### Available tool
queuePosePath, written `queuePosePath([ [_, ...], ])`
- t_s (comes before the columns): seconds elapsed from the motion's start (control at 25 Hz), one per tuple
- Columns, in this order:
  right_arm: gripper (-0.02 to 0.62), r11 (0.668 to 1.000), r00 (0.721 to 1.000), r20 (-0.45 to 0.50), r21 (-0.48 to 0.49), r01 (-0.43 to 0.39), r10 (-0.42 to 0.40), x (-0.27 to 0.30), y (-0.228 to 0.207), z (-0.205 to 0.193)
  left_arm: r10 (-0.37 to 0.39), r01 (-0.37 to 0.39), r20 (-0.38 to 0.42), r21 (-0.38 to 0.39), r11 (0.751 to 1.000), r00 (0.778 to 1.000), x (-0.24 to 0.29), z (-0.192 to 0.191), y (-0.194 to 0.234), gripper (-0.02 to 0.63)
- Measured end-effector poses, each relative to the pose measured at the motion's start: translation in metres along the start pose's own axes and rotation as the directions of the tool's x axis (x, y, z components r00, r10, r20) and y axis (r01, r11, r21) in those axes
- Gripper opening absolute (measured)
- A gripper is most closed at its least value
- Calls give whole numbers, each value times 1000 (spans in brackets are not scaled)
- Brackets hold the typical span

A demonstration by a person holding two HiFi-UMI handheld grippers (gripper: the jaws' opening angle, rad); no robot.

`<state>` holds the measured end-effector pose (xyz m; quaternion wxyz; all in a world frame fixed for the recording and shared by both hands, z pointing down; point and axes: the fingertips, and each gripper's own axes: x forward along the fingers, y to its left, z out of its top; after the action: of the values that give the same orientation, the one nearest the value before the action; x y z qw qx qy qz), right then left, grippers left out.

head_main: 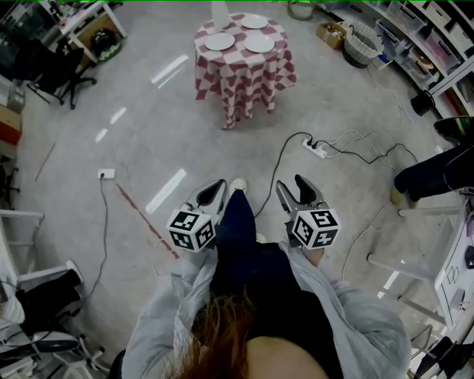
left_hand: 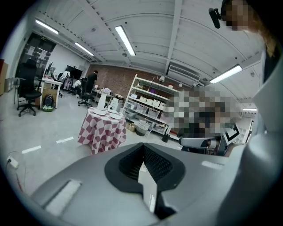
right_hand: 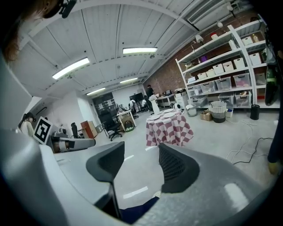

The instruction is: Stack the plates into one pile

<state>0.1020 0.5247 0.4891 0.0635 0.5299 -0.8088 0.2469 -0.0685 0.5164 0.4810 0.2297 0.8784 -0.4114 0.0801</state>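
Note:
Three white plates lie apart on a small table with a red-and-white checked cloth (head_main: 241, 74) far ahead: one at its left (head_main: 220, 41), one at its right (head_main: 259, 44), one behind (head_main: 254, 21). The left gripper view shows the table (left_hand: 101, 132) small, with plates (left_hand: 100, 112) on it. It also appears in the right gripper view as a distant table (right_hand: 170, 130). My left gripper (head_main: 216, 185) (left_hand: 142, 148) is held in front of my body, jaws shut and empty. My right gripper (head_main: 290, 183) (right_hand: 140, 150) is open and empty. Both are well short of the table.
A tall white object (head_main: 220, 13) stands at the table's back. A power strip with cables (head_main: 318, 148) lies on the floor to the right. An office chair (head_main: 67, 66) is at the left, baskets (head_main: 361, 46) and shelves at the right, a seated person's leg (head_main: 433, 174) far right.

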Motion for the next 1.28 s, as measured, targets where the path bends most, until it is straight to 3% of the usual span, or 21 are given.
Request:
queuePosePath([
  [0.16, 247, 1000, 1000, -9, 2, -3, 3, 39, -11, 21, -15, 15, -2, -5, 1000, 1000, 32, 22, 25, 15],
  [0.32, 245, 1000, 1000, 21, 8, -9, 8, 82, -13, 59, -16, 16, -1, 39, 999, 1000, 59, 61, 58, 15],
  [0.44, 246, 1000, 1000, 24, 3, -15, 15, 108, -14, 80, -23, 23, 22, -3, 1000, 999, 79, 85, 82, 15],
  [0.88, 246, 998, 998, 62, 57, -2, -2, 198, -37, 135, -50, 50, -8, 25, 998, 999, 144, 135, 156, 15],
  [1.28, 247, 997, 999, 44, 71, -8, 5, 257, -32, 145, -59, 59, -2, 6, 998, 998, 166, 156, 205, 15],
])
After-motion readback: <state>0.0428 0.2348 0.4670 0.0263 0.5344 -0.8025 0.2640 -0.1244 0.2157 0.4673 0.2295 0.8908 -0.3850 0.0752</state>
